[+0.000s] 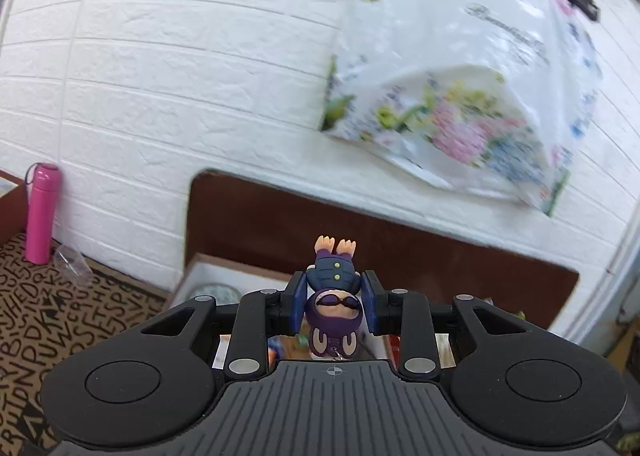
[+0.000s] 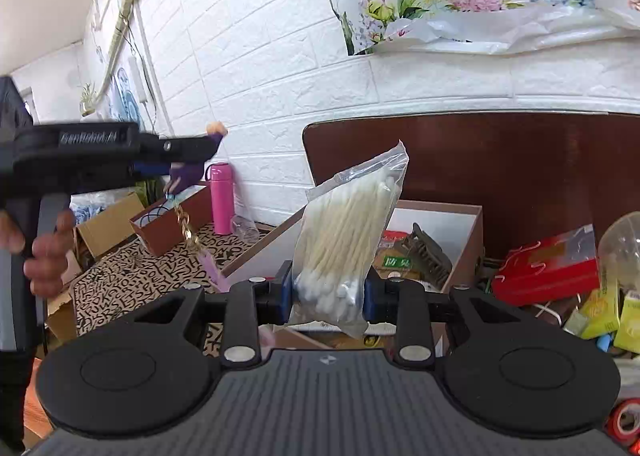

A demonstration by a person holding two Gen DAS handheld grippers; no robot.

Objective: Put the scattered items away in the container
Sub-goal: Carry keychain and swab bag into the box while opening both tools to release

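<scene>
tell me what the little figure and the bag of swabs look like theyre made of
Figure: likely moulded plastic or vinyl, from its smooth, solid-coloured painted surface with a faint sheen. Swab bag: thin clear plastic film, glossy and creased, see-through to the swabs; their white tips look like cotton.

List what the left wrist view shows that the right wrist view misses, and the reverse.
Only the left wrist view: the figurine's face, upside down between the left gripper fingers.

Only the right wrist view: the bag of cotton swabs clamped in the right gripper, the open box holding items, the red packet, the figurine's gold chain, and the hand on the left gripper's handle.

Both: the pink bottle, the floral bag, the white brick wall, and the lettered mat.
</scene>
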